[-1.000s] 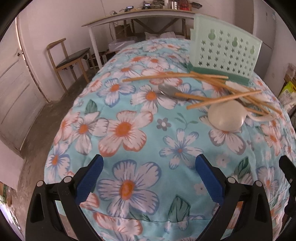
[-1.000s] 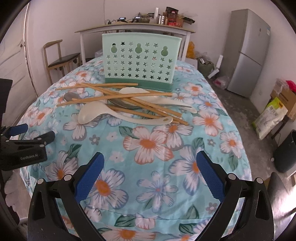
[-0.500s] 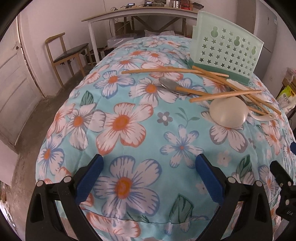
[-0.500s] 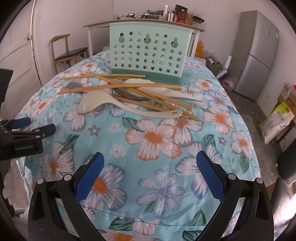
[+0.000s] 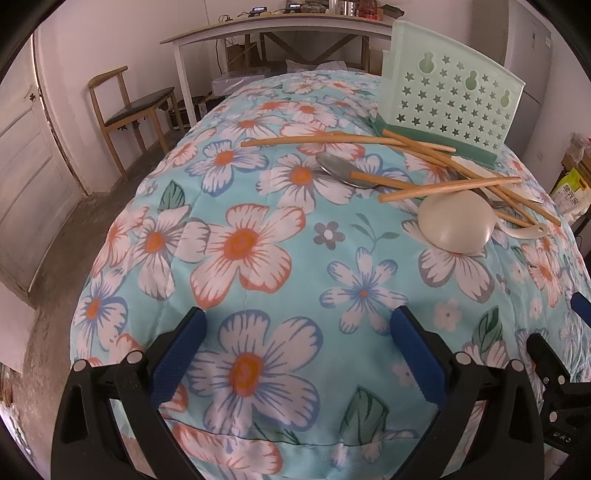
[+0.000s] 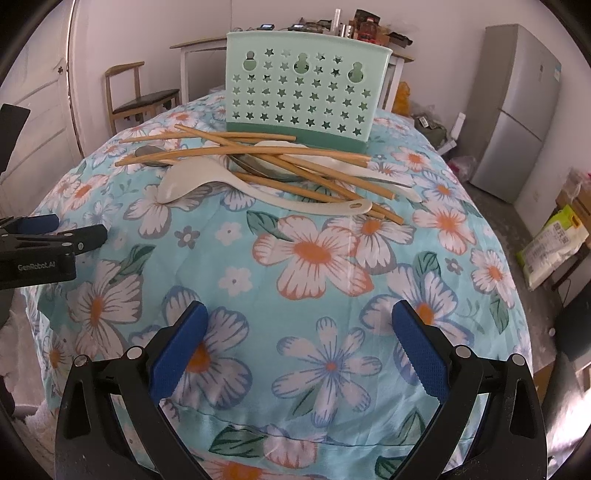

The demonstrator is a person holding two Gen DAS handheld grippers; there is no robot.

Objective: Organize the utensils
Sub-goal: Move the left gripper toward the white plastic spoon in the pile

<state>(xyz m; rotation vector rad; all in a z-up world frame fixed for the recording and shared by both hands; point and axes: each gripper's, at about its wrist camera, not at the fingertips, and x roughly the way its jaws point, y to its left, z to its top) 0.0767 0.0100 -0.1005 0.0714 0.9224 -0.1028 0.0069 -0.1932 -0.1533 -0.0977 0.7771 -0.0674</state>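
A mint-green perforated utensil holder (image 6: pixel 306 92) (image 5: pixel 447 107) stands upright at the far side of the flowered tablecloth (image 6: pixel 317 280). In front of it lies a pile: several wooden chopsticks (image 6: pixel 221 151) (image 5: pixel 314 140), a white ladle (image 6: pixel 192 181) (image 5: pixel 456 225), a second white spoon (image 6: pixel 354 166) and a metal spoon (image 5: pixel 340 171) (image 6: pixel 258 168). My right gripper (image 6: pixel 299 336) is open above the near cloth, well short of the pile. My left gripper (image 5: pixel 295 339) is open too, left of the pile, with nothing between its fingers.
A wooden chair (image 5: pixel 125 110) and a white work table (image 5: pixel 280 29) stand behind the table. A grey fridge (image 6: pixel 517 110) and a sack (image 6: pixel 554 243) are at the right. The left gripper's body (image 6: pixel 40 251) shows at the left edge of the right wrist view.
Both grippers have moved forward toward the pile, so the holder and utensils look larger. Nothing on the table has moved, and both stay open.
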